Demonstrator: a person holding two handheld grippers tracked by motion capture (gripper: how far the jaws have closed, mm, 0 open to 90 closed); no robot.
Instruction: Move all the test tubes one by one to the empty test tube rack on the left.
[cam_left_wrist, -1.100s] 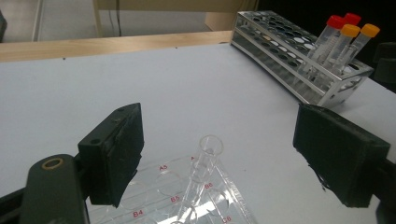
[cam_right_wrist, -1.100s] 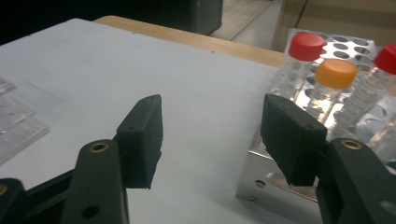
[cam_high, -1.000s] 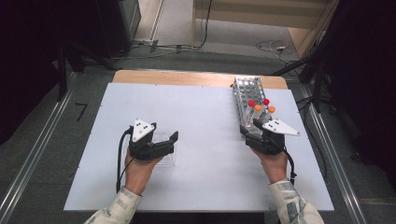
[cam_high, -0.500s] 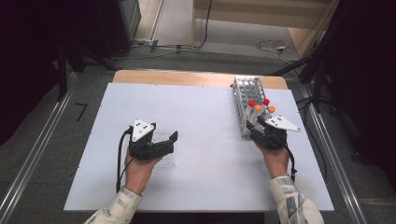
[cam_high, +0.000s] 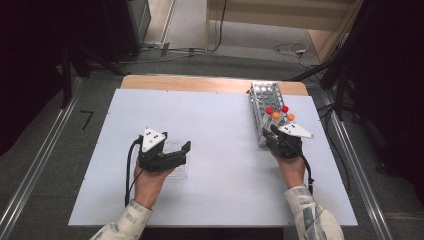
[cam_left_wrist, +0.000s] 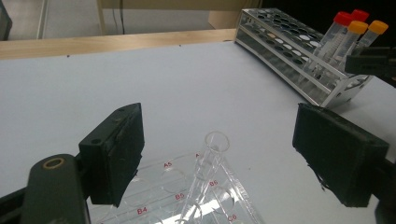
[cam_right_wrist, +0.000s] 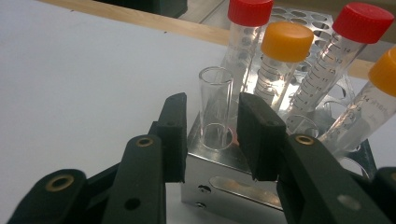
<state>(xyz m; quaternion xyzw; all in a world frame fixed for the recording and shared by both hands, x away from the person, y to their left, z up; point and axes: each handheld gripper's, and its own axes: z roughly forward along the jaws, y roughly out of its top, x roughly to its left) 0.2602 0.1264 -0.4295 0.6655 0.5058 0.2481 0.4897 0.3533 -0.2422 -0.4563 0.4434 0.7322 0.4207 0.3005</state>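
Note:
A metal tube rack (cam_high: 265, 97) stands at the far right of the white table. It holds two red-capped tubes (cam_high: 269, 110) and two orange-capped tubes (cam_high: 276, 115). My right gripper (cam_high: 273, 132) is at the rack's near end. In the right gripper view an open clear glass tube (cam_right_wrist: 215, 88) stands in the rack's (cam_right_wrist: 224, 182) corner hole between my jaws (cam_right_wrist: 210, 126). They have just been closing, and a thin gap shows on each side of the tube. My left gripper (cam_high: 175, 142) stays wide open above a clear well plate (cam_left_wrist: 159, 186), where another clear tube (cam_left_wrist: 210, 158) leans.
The white tabletop (cam_high: 215, 125) is bare between the two hands. A wooden strip (cam_high: 200, 82) runs along its far edge. Metal rails (cam_high: 45, 150) flank the table on the floor, and cables lie beyond the far edge.
My right gripper has edged forward and a little down onto the rack's near end. The left hand and the well plate have not moved.

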